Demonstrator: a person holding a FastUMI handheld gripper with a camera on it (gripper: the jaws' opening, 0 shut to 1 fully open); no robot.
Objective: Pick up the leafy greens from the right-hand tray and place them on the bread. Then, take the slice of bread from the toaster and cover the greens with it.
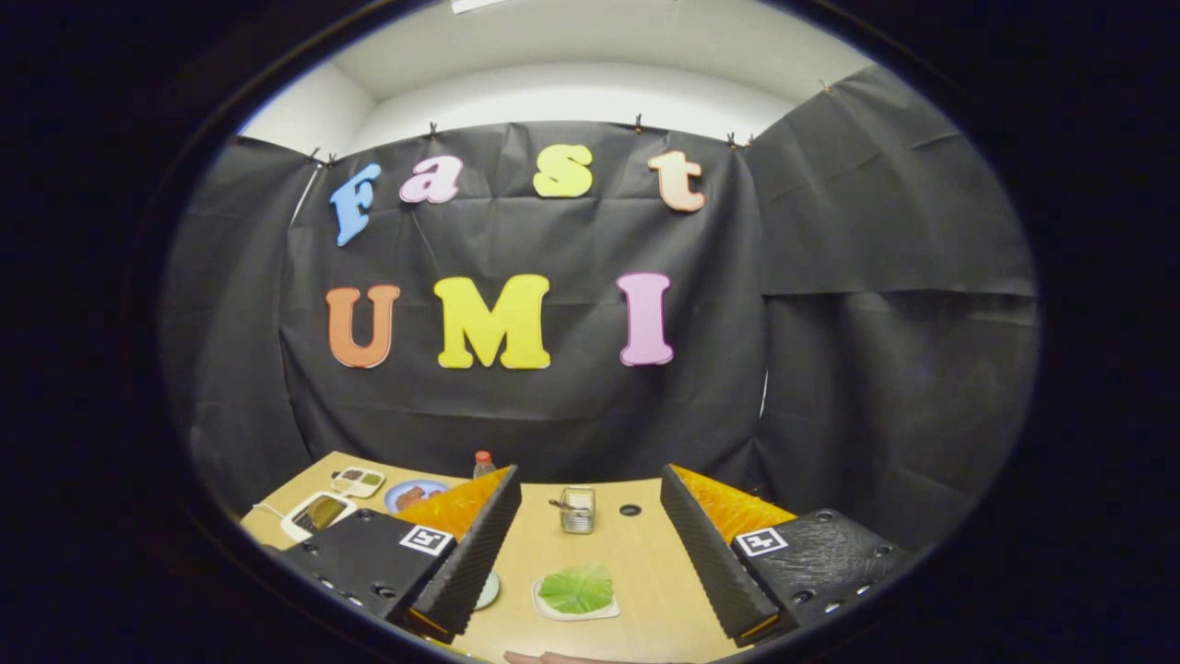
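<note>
On the tabletop (pixel 636 563), leafy greens (pixel 577 588) on bread, between fingers of the released hand-held gripper (pixel 590 544), spread wide

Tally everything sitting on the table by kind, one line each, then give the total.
Toaster: 1
White trays or plates (leafy greens on one, condiment tray, a rim by the left finger): 3
Blue plate: 1
Red-capped bottle: 1
Wire basket: 1
Total: 7
The gripper hangs open above the table.
</note>
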